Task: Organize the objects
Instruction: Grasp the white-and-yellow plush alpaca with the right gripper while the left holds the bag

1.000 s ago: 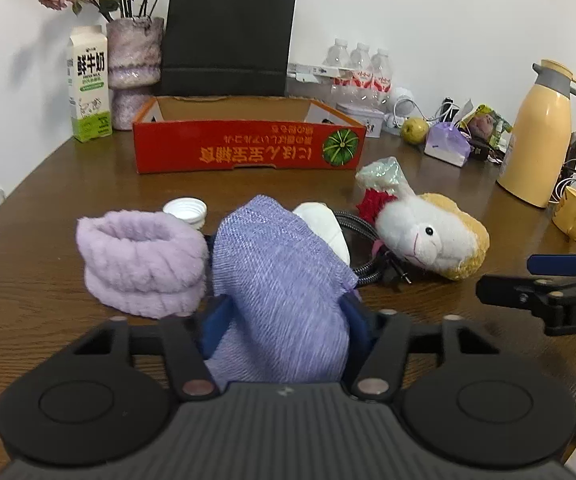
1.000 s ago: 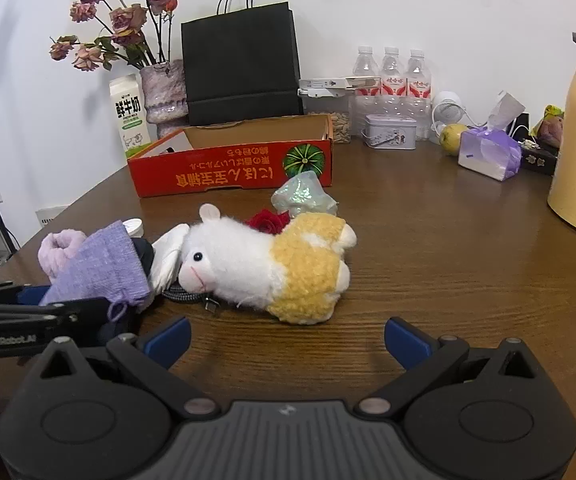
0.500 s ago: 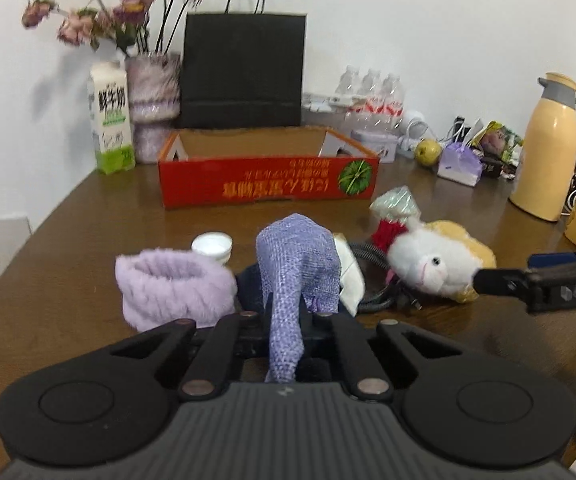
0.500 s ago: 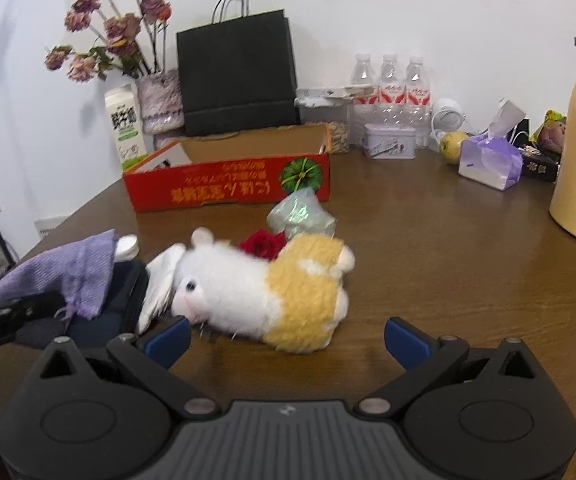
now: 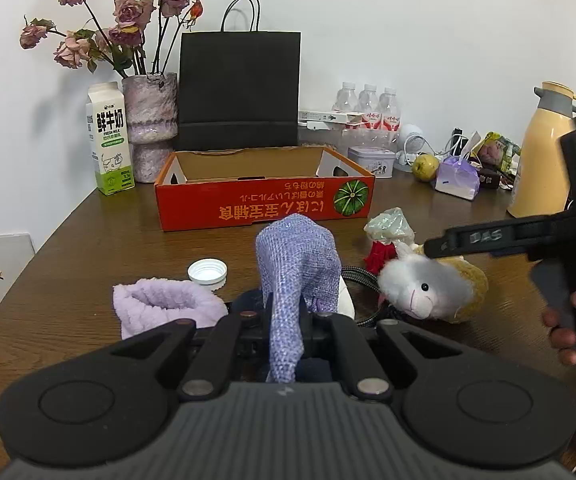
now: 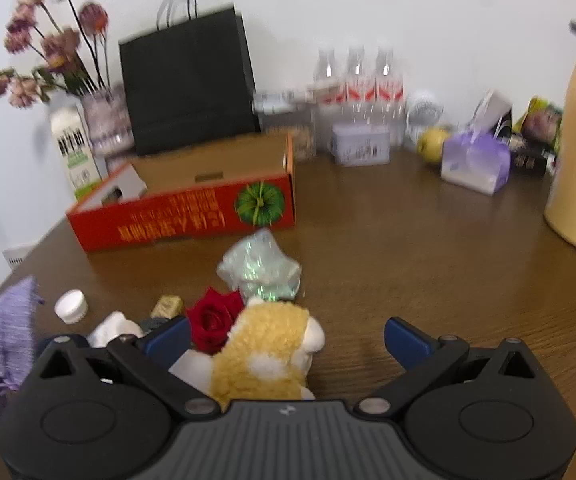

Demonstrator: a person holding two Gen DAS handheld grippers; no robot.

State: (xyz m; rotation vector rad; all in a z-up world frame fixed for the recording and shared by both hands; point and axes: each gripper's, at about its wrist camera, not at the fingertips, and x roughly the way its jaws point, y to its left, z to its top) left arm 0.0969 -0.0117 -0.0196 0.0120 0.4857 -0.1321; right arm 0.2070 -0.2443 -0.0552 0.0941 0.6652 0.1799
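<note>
**Pouch gripped, plush toy next in line**

Brown wooden table was cluttered, with an open red box near the wall. Your left gripper was pinched tight on the purple knit pouch, held just above the pile. Your right gripper stood spread, straddling the plush toy without pressing it. Judged step: carrying the pouch toward the box. Next, you needed to clear the front wall before releasing.
</note>
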